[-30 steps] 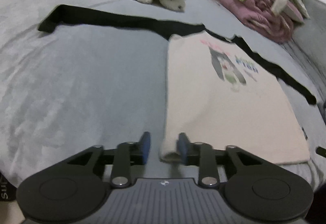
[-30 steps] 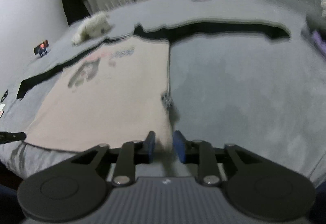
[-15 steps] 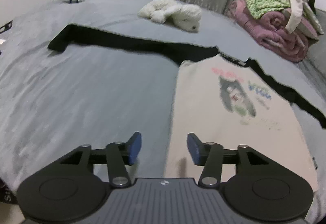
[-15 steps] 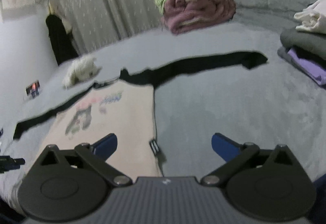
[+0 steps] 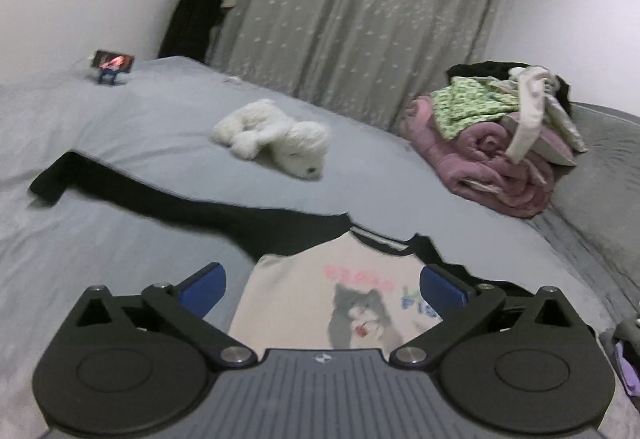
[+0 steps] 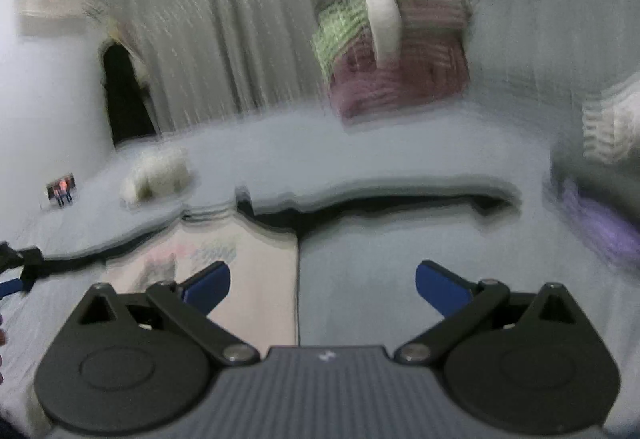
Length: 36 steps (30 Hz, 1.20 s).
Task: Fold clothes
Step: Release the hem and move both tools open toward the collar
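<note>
Both claws, left (image 5: 322,285) and right (image 6: 323,285), have just been opening and gape empty; our shirt (image 5: 320,303) lies flat on the bed (image 5: 120,239) just beyond them. Soft, limp, light: we'd pinch a sleeve edge.

You're working in what is probably a home bedroom: a grey bed (image 5: 120,127), curtains (image 5: 360,11), a plush toy (image 5: 276,137).

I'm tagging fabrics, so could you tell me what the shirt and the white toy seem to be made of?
Shirt: looks like smooth matte knit, probably cotton; it lies flat, with a printed cat. Toy: fluffy plush, judging by its fuzzy, shaggy outline.
</note>
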Tool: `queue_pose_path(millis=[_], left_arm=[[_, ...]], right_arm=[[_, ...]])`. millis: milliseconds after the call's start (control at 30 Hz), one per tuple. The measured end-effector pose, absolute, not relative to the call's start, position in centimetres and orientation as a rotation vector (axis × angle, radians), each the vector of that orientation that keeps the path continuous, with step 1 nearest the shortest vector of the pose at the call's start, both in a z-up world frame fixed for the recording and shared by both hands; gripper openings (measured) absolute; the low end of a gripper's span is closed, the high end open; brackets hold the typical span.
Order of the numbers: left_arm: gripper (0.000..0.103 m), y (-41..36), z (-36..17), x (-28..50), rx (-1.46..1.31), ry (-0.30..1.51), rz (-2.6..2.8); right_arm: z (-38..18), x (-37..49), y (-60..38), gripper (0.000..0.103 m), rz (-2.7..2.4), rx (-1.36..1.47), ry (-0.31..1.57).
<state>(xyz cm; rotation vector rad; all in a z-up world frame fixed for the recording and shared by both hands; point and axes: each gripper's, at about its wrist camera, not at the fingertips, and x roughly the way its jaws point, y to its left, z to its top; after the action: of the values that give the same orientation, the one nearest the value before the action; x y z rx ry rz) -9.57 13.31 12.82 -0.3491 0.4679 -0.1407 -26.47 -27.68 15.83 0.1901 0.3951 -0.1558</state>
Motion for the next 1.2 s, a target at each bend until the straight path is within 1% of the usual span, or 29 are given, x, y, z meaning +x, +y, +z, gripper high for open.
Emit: queue_pose_path(millis=[33, 67, 133, 200, 300, 400, 467, 567, 633, 667, 733, 867, 967, 1000, 1100, 1200], left_arm=[[0.103, 13.2, 13.1, -9.2, -0.358, 0.462, -0.14], [0.103, 13.1, 13.3, -8.8, -0.377, 0.457, -0.128], [0.103, 12.9, 13.1, -7.8, -0.422, 0.459, -0.096], [0.103, 12.7, 12.7, -6.9, -0.443, 0.488, -0.084], [0.103, 12.1, 11.9, -6.3, -0.401, 0.489, -0.092], [0.103, 10.7, 12.2, -5.7, -0.313, 0.461, -0.084], [0.103, 9.5, 13.3, -5.2, -0.238, 0.429, -0.086], [0.103, 7.2, 15.7, -4.1, -0.118, 0.379, -0.059], [0.103, 6.5, 16.6, -2.6, -0.13, 0.39, -0.083], [0.103, 6.2, 17.0, -1.7, -0.145, 0.399, -0.1], [0.103, 6.6, 16.5, 0.5, -0.224, 0.432, -0.136], [0.103, 8.2, 11.3, 3.7, -0.307, 0.557, -0.107], [0.101, 8.5, 8.4, 5.8, -0.302, 0.692, -0.052], [0.101, 8.5, 8.3, 6.2, -0.305, 0.692, -0.062], [0.103, 8.1, 8.6, 6.1, -0.271, 0.605, -0.05], [0.103, 7.9, 7.5, 6.9, -0.24, 0.641, -0.009]], right_arm=[[16.7, -26.6, -27.7, 0.103, -0.137, 0.18, 0.355], [16.7, -26.1, -28.4, 0.103, -0.102, 0.231, 0.353], [14.6, -24.4, -30.7, 0.103, -0.008, 0.463, 0.398], [10.5, -21.8, -33.4, 0.103, 0.032, 0.686, 0.628], [6.3, -20.8, -36.2, 0.103, -0.012, 0.834, 0.712], [8.3, -20.5, -36.2, 0.103, -0.107, 0.663, 0.628], [9.9, -20.2, -36.0, 0.103, -0.158, 0.552, 0.563], [14.6, -19.1, -34.5, 0.103, -0.188, 0.334, 0.363], [16.6, -17.6, -33.1, 0.103, -0.246, 0.189, 0.266], [16.8, -16.1, -32.9, 0.103, -0.297, 0.179, 0.281], [15.6, -12.5, -34.3, 0.103, -0.356, 0.257, 0.377], [10.7, -7.4, -37.3, 0.103, -0.393, 0.368, 0.554], [9.5, -6.3, -37.2, 0.103, -0.423, 0.237, 0.558], [9.5, -6.0, -37.5, 0.103, -0.423, 0.264, 0.542], [9.1, -4.8, -39.3, 0.102, -0.462, 0.428, 0.496], [7.9, -3.4, -41.1, 0.101, -0.489, 0.502, 0.522]])
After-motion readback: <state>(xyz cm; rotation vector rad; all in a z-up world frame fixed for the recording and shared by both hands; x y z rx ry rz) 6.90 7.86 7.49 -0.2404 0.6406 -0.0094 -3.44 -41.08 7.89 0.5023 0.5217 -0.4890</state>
